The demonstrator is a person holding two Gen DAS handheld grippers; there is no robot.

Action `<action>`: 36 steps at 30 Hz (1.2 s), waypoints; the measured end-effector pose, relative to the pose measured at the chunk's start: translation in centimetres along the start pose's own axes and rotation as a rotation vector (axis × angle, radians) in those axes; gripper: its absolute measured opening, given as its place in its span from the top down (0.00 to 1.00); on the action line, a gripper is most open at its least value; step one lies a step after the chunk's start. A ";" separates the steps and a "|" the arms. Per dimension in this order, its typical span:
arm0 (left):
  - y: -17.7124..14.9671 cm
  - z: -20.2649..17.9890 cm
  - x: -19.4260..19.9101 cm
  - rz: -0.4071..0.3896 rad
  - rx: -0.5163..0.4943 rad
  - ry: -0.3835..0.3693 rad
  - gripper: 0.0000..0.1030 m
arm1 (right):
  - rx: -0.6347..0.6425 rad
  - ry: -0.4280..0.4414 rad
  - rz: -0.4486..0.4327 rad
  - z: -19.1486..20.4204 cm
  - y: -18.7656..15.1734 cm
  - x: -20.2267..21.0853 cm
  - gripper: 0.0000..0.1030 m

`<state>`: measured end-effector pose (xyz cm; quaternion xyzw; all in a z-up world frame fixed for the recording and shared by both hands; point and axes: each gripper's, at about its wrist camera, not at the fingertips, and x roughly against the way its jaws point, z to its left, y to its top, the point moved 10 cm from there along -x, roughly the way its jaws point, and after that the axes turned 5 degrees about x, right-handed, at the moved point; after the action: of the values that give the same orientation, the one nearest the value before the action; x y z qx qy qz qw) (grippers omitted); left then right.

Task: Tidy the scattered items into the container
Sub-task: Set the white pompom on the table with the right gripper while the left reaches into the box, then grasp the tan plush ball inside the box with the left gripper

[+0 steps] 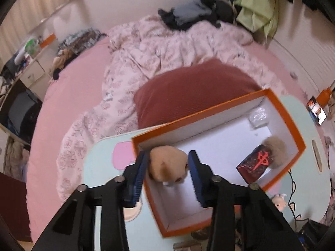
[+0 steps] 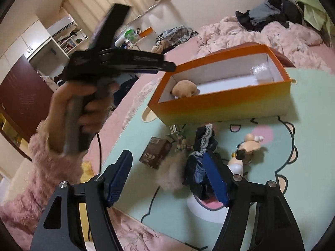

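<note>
The left tool (image 1: 168,168) hangs over the near-left corner of the orange box (image 1: 289,123), its blue pads (image 1: 139,173) apart with a tan plush toy (image 1: 167,165) seen between them. In the right wrist view that toy lies on the box floor and the left tool is above and left of the box, so it is open and grips nothing. A person's hand (image 2: 83,102) in a fluffy pink sleeve (image 2: 41,167) holds it.

The right tool (image 2: 167,177) is wide open over the pale green desk (image 2: 303,96). Between its fingers lie a beige fur pom-pom (image 2: 170,175) and a dark blue lace-trimmed cloth (image 2: 201,152); the right pad overlaps the cloth, contact unclear.

The box sits at the far side of the desk, white inside, also holding a dark red-marked case (image 1: 255,165), another fur pom-pom (image 1: 276,148) and a clear plastic packet (image 1: 258,116). A brown carton (image 2: 156,152) and a small doll (image 2: 249,144) lie on the desk nearby.
</note>
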<state>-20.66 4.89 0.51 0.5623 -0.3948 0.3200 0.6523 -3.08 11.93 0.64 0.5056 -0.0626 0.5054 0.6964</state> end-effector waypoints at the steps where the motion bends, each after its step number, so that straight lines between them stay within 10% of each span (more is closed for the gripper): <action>1: -0.1 -0.4 -0.6 0.028 0.002 -0.019 0.65 | -0.009 0.003 0.004 -0.1 -0.2 -0.2 0.32; 7: -0.9 -0.6 -3.0 0.116 0.001 0.057 0.63 | -0.070 0.053 0.021 -0.7 -0.8 -0.6 0.32; 14: -2.2 -2.7 -6.1 0.220 -0.089 0.057 0.35 | -0.072 0.069 0.029 -0.3 -1.1 -0.8 0.32; 18: -1.8 -2.8 -6.2 0.170 -0.126 0.142 0.71 | -0.070 0.077 0.036 -0.1 -1.4 -0.9 0.32; 31: -0.6 -0.6 3.7 -0.048 0.008 -0.154 0.72 | -0.059 0.047 0.033 -0.6 -1.5 -0.7 0.32; 36: -5.2 -0.9 8.2 -0.135 0.033 -0.293 0.71 | -0.085 -0.011 -0.019 -2.4 -0.4 0.4 0.32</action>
<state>-12.11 4.68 5.10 0.6388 -0.4416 0.1963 0.5986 -3.56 14.05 -0.52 0.4788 -0.0830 0.4928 0.7218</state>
